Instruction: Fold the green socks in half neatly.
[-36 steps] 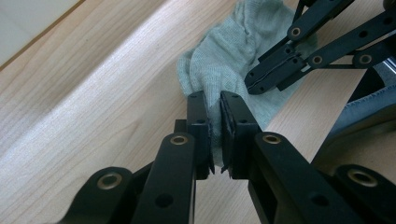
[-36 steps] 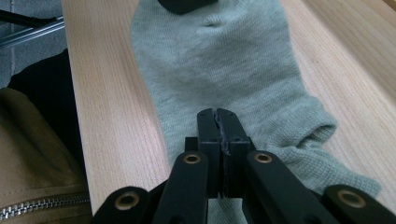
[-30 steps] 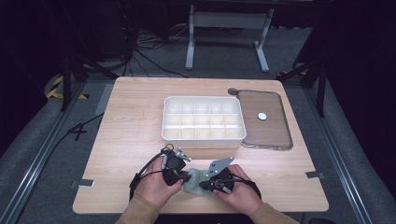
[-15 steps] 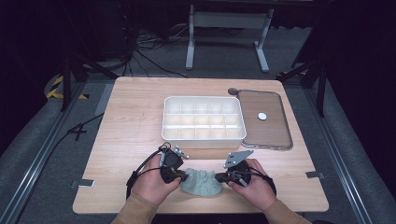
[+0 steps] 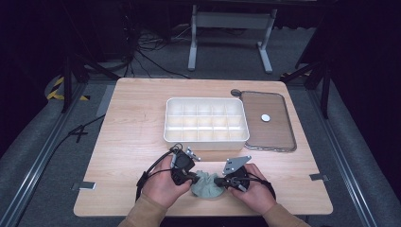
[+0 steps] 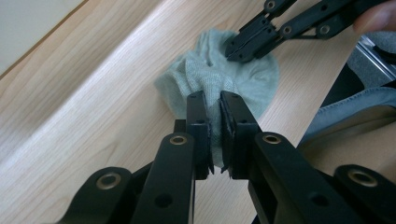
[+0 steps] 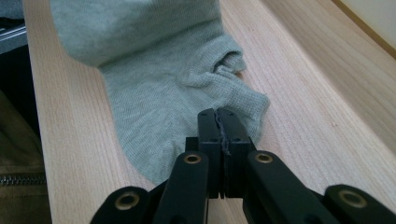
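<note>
left gripper [image 6: 212,100] fingers clamped on sock [image 6: 219,79] | right gripper [image 7: 218,116] fingers pinch sock edge (thin bite) | risk: pulling apart slips hem from between fingers onto tabletop [image 5: 142,123]

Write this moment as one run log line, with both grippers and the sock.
left gripper: shut on sock | right gripper: shut on sock | sock: bunched on table | tray: untouched
</note>
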Available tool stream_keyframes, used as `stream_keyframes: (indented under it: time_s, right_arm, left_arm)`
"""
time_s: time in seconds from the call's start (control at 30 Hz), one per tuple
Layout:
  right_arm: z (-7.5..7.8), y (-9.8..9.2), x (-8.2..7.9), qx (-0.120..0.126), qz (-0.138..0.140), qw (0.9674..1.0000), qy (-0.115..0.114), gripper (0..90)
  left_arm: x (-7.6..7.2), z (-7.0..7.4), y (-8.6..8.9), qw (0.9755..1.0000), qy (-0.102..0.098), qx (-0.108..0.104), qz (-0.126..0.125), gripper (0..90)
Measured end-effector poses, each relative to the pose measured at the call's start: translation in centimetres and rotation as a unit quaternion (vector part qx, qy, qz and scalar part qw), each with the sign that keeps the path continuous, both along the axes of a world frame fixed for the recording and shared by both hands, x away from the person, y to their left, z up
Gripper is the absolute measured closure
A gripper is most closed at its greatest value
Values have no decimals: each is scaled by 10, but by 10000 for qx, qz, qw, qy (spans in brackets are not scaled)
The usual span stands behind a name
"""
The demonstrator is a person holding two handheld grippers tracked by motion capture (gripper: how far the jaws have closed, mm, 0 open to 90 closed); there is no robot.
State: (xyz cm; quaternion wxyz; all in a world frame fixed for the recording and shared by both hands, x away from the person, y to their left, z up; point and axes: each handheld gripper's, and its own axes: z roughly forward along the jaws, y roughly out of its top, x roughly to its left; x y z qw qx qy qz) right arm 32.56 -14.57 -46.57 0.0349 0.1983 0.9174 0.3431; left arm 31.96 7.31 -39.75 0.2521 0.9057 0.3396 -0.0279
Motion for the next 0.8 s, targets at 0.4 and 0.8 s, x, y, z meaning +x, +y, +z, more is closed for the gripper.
stream_keyframes:
  time_s: [0.4, 0.8]
  right_arm:
    - [-4, -4, -4, 180, -51, 9997, -124, 894]
    - [1, -9, -7, 195, -150, 9997, -90, 819]
  left_arm:
    - [5, -2, -27, 9994, -108, -59, -327, 829]
    - [12, -18, -36, 9994, -123, 111, -302, 825]
